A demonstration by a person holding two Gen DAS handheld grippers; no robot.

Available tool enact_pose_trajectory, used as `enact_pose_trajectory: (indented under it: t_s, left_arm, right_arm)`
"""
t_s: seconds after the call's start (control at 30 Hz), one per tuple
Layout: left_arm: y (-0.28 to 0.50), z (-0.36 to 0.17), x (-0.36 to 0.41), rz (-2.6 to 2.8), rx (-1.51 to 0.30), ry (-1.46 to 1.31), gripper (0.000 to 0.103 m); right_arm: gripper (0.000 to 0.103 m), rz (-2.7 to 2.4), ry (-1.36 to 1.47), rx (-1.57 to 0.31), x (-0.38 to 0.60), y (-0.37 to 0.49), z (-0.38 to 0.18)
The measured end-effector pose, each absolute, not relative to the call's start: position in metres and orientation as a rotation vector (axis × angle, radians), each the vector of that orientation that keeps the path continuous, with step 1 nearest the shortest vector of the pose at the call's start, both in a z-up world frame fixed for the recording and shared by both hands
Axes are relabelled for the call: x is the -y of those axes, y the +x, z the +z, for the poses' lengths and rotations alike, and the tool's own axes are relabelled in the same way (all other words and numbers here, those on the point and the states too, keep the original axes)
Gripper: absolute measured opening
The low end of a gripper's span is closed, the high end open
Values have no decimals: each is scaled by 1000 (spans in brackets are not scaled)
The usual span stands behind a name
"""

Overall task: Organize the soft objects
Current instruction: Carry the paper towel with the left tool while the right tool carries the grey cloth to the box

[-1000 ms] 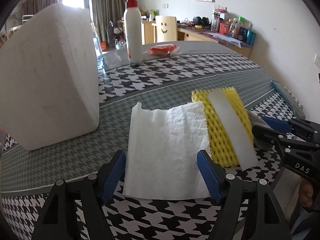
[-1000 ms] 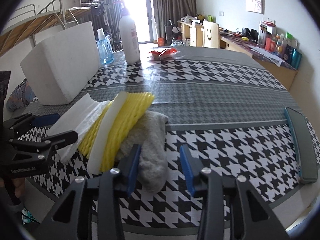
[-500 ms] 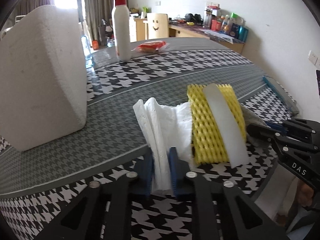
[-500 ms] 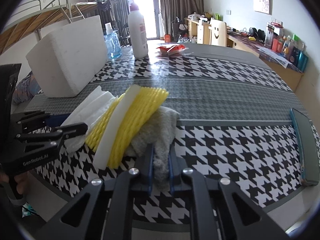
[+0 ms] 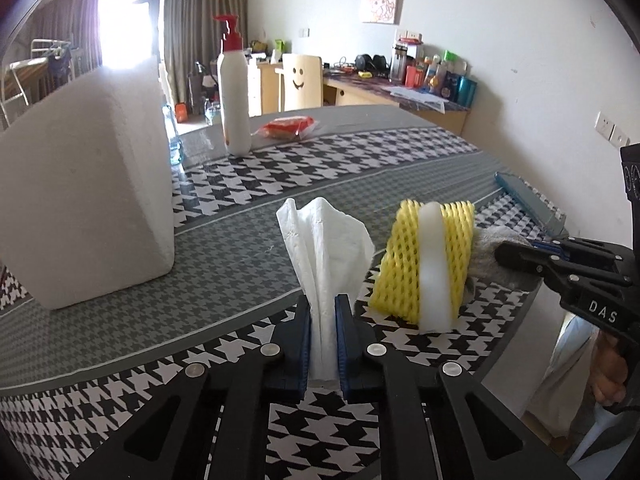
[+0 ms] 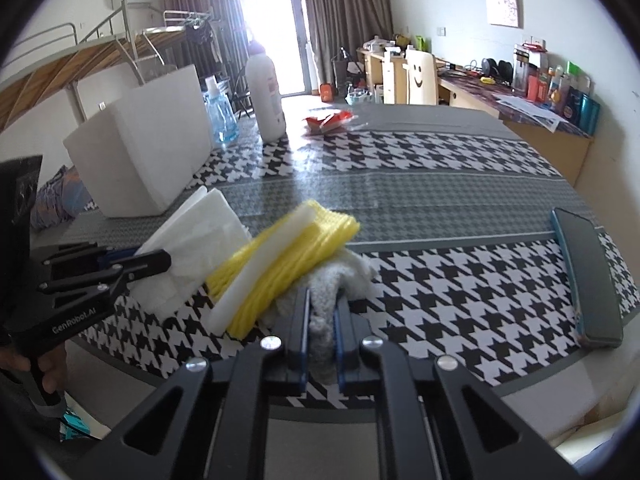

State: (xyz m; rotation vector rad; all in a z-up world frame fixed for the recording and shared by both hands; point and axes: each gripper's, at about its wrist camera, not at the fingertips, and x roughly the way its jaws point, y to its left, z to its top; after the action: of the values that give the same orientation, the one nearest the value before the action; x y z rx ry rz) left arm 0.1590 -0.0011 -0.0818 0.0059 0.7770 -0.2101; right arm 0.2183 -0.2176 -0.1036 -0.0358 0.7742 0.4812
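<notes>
A crumpled white paper tissue stands up between the pads of my left gripper, whose jaws are still closing tight on it, its lower edge lifted off the table. To its right a yellow foam net wrapped round a white foam strip leans on a grey cloth. My right gripper is shut on the near end of that cloth. In the right wrist view the tissue and the left gripper are at the left, beside the yellow net.
A big white foam block stands at the left of the houndstooth table. Behind it are a white pump bottle, a blue-liquid bottle and a red packet. A blue flat case lies near the right edge.
Both grippers went from open to shut, the left on the tissue and the right on the grey cloth. The tissue bunched up from flat, and both hands have risen a little.
</notes>
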Motion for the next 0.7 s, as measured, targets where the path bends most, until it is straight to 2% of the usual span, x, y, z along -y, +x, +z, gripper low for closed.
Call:
enact_pose_trajectory:
  t_s: [0.7]
  left_arm:
    - [131, -37, -13, -162, -617, 7, 12]
  right_arm:
    - [13, 423, 30, -593, 235, 205, -38]
